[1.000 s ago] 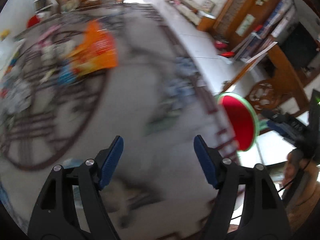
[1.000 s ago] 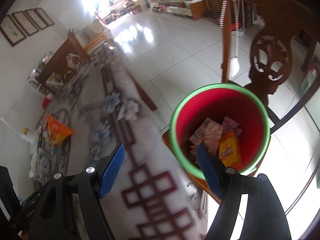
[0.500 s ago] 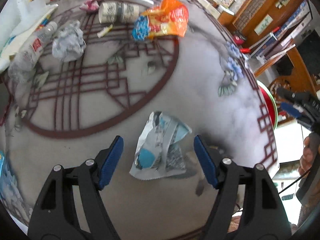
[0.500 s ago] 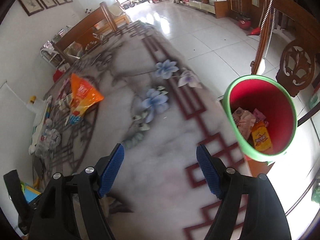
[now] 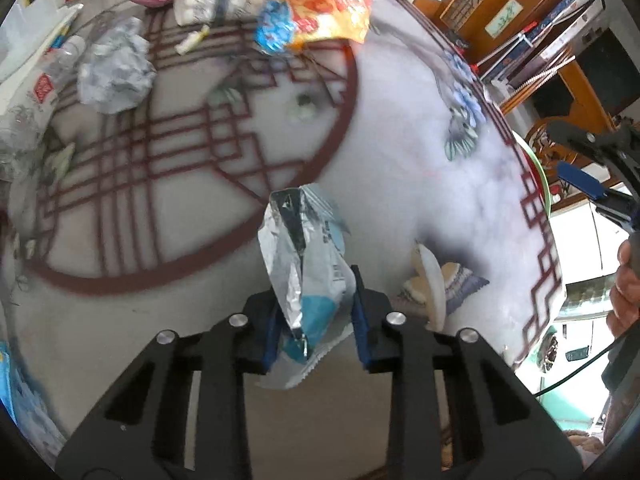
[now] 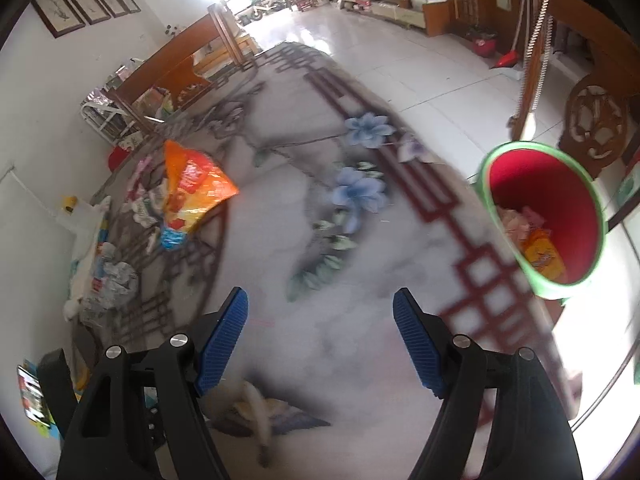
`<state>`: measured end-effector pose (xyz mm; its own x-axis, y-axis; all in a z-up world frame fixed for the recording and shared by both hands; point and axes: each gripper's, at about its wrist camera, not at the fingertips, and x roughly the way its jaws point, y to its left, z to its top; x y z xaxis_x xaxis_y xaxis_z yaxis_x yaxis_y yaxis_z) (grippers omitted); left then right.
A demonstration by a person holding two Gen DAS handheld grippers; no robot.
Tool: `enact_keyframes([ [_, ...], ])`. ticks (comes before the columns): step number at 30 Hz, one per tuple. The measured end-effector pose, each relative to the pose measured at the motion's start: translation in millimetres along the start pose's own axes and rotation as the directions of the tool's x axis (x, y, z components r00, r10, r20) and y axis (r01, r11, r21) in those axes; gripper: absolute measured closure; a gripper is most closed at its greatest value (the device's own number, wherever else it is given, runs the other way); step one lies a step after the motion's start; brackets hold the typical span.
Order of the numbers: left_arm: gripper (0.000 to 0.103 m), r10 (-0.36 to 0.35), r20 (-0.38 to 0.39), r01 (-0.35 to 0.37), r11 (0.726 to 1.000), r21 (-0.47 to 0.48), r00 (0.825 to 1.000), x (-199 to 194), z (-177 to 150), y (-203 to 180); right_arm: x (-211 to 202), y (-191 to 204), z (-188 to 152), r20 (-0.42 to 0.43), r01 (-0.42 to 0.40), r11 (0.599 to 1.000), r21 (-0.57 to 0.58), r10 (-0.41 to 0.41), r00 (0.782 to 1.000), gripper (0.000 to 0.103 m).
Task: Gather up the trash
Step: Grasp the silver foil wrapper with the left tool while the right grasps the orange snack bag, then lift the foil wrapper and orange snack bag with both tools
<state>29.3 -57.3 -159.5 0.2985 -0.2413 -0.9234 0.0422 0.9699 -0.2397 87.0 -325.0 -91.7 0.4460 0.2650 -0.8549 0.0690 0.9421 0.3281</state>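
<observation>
Bright daylight, doorway glare, motion blur, dark bowed fisheye edges.

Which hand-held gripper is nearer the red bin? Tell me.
Right. The right hand-held gripper hangs open over the table near the red bin at the edge; the left hand-held gripper, closing on a silver wrapper, sits farther in.

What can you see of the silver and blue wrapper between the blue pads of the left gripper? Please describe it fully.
The silver and blue wrapper is a crumpled foil snack bag, shiny silver with light blue print and a serrated white bottom edge. It stands nearly upright, its top pointing away from the camera, above the patterned table. The left gripper is closing on its lower part, with the pads against both sides. Nothing else touches it.
</observation>
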Motion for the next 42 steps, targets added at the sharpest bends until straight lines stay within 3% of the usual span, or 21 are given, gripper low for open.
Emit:
enact_keyframes([
  [3, 0.074, 0.02, 0.021, -0.02, 1.0, -0.008, 1.0, -9, -2, 13, 14, 23, 17, -0.012, -0.052, 0.999, 0.007, 0.052, 0.999, 0.03],
  [5, 0.074, 0.027, 0.03, -0.026, 0.999, -0.023, 0.999, -15, -5, 21, 28, 41, 33, -0.021, -0.101, 0.994, 0.032, 0.101, 0.995, 0.023],
  [9, 0.074, 0.04, 0.042, -0.037, 0.997, -0.07, 0.998, -25, -14, 40, 66, 72, 57, -0.076, -0.176, 0.975, 0.132, 0.187, 0.979, 0.022],
  [15, 0.074, 0.06, 0.052, -0.052, 0.989, -0.137, 0.997, -37, -27, 67, 126, 107, 82, -0.128, -0.123, 0.957, 0.264, 0.161, 0.979, 0.021],
  [19, 0.074, 0.067, 0.058, -0.057, 0.985, -0.164, 0.996, -42, -32, 83, 151, 119, 90, -0.142, -0.051, 0.948, 0.313, 0.1, 0.985, 0.021],
  [23, 0.074, 0.065, 0.055, -0.054, 0.983, -0.174, 0.996, -44, -35, 94, 168, 128, 95, -0.128, 0.019, 0.959, 0.281, 0.018, 0.992, 0.02],
  [27, 0.074, 0.055, 0.05, -0.045, 0.983, -0.178, 0.997, -43, -35, 100, 178, 132, 100, -0.144, -0.031, 0.967, 0.253, 0.069, 0.987, 0.024],
  [30, 0.072, 0.044, 0.049, -0.035, 0.984, -0.174, 0.998, -41, -34, 102, 181, 142, 105, -0.17, -0.059, 0.987, 0.15, 0.084, 0.982, 0.04],
  [31, 0.071, 0.04, 0.048, -0.031, 0.985, -0.172, 0.998, -41, -33, 102, 179, 144, 107, -0.177, -0.066, 0.991, 0.114, 0.086, 0.981, 0.064],
  [37, 0.068, 0.024, 0.051, -0.016, 0.986, -0.165, 0.998, -39, -32, 100, 151, 149, 98, -0.187, -0.159, 0.987, 0.024, 0.16, 0.969, 0.066],
  [42, 0.068, 0.022, 0.051, -0.013, 0.986, -0.166, 0.998, -38, -31, 100, 113, 150, 65, -0.197, -0.147, 0.972, -0.183, 0.111, 0.974, 0.066],
])
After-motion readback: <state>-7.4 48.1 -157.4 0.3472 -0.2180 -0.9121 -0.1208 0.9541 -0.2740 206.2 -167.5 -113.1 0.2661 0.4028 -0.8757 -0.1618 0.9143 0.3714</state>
